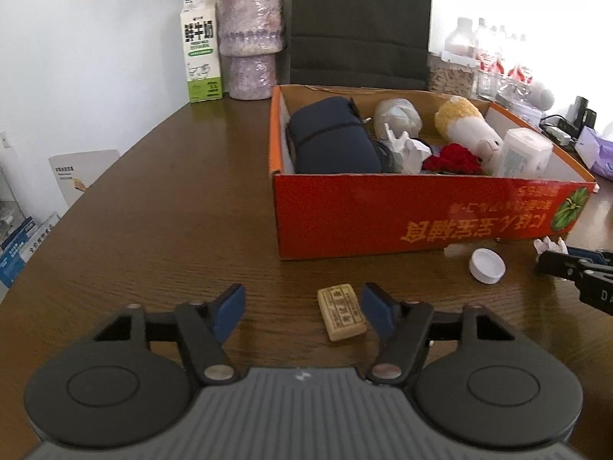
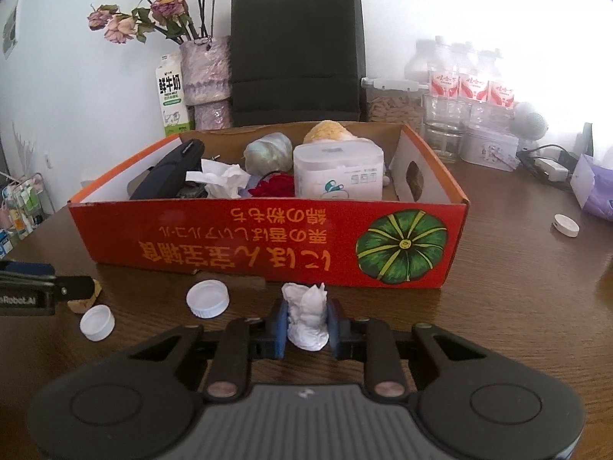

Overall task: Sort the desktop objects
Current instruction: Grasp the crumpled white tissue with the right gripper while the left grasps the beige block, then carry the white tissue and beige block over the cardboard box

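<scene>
Desktop objects were split two ways w/ the red cardboard box [image 2: 268, 241] as my landmark: some already inside it, some loose on the brown table [image 1: 153, 211] along its near wall. Inside sat a dark blue pouch [image 1: 329, 138], crumpled white tissue [image 2: 224, 180], a red fabric thing [image 1: 454, 159], a plastic-wrapped ball [image 2: 268, 151], a yellow & white plush toy [image 1: 469, 126] and a white wipes pack [image 2: 339, 170]. My right gripper [image 2: 308, 324] was clenched on a crumpled white paper wad [image 2: 308, 318], pads pressing both sides, just short of the box's near wall. My left gripper [image 1: 302, 312] was still apart: a small tan printed block [image 1: 341, 312] lay on the table betw. my blue fingers [image 1: 377, 312], close to the right-hand one, but the left pad stood clear of it, so nothing grasped. That block was near the box's front-left corner. Two white bottle caps [image 2: 208, 299] lay close by, the larger nearer the box's front wall, the smaller [image 2: 97, 322] a bit further out. Behind the box stood a milk carton [image 1: 201, 50], a purple vase [image 1: 251, 38] w/ dried flowers [image 2: 157, 0] and a black paper bag [image 2: 297, 50].
</scene>
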Demonstrator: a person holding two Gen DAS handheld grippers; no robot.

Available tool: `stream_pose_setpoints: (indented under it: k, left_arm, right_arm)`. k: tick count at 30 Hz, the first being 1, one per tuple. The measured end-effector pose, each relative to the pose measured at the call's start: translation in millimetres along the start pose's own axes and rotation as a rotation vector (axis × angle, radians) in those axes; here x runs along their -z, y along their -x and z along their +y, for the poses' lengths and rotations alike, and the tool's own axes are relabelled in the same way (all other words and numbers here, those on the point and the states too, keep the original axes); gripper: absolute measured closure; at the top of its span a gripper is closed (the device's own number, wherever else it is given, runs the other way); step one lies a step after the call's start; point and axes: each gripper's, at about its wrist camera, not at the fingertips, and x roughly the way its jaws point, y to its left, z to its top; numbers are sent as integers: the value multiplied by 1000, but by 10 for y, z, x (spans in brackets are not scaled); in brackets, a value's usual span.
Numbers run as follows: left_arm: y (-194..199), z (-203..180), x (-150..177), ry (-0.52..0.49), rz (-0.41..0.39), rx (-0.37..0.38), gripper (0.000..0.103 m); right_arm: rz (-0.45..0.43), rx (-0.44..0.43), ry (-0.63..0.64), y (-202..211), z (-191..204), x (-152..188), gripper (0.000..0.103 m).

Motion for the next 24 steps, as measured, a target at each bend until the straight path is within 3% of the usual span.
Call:
stream_pose_setpoints:
  k: [9, 11, 24]
  left_arm:
    - [-22, -75, 32, -14, 27, 31, 67]
    - [-10, -75, 38, -14, 24, 45, 81]
    - [78, -30, 77, -6, -3, 21, 82]
  right_arm:
    - [-12, -10, 2, 50, -1, 16, 83]
    - [-14, -10, 0, 56, -4, 20, 83]
    - [-15, -12, 19, 74, 40, 68, 83]
